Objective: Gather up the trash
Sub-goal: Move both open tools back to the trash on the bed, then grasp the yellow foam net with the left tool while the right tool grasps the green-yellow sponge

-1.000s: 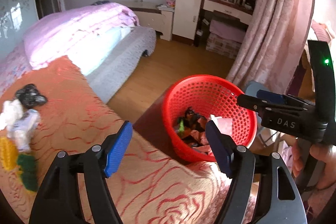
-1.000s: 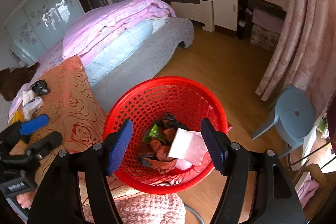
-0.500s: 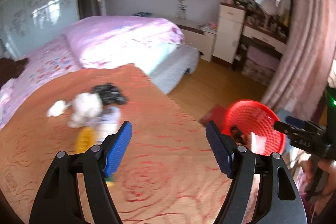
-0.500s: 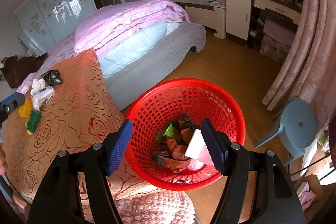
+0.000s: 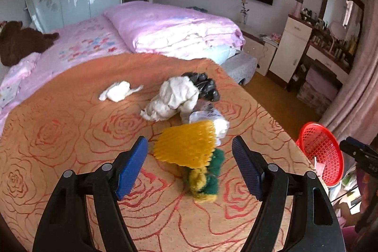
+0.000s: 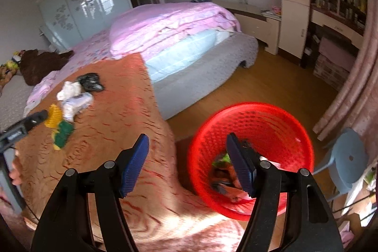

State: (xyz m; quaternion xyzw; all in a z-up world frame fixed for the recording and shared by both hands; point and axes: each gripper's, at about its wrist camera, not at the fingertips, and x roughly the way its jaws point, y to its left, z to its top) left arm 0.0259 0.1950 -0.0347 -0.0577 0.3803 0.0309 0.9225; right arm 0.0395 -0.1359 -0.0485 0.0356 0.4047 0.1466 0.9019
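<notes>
Above the orange rose-patterned bedspread (image 5: pixel 70 134), the left gripper (image 5: pixel 190 163) hangs with its blue pads spread wide and nothing between them, pointed down at a yellow foam net sleeve (image 5: pixel 186 145) that lies against a green-and-yellow scrap (image 5: pixel 208 178). Just beyond the sleeve sit a printed white wrapper (image 5: pixel 210 117), a crumpled white tissue wad (image 5: pixel 174 98) and a black plastic bag (image 5: pixel 204 85), bunched together and touching; a smaller white tissue (image 5: pixel 118 91) lies apart, farther from the sleeve. The right gripper (image 6: pixel 187 163), also spread and empty, hovers over the bedspread's edge beside the red basket (image 6: pixel 271 115), which stands on the floor well away from the sleeve and already holds rubbish. Risks from here: the sleeve looks soft and springy, so a shallow pinch could let it slip out on the way over; closing low could snag the bedspread; and because the pieces touch, lifting one may drag a neighbour off the bed short of the basket.
</notes>
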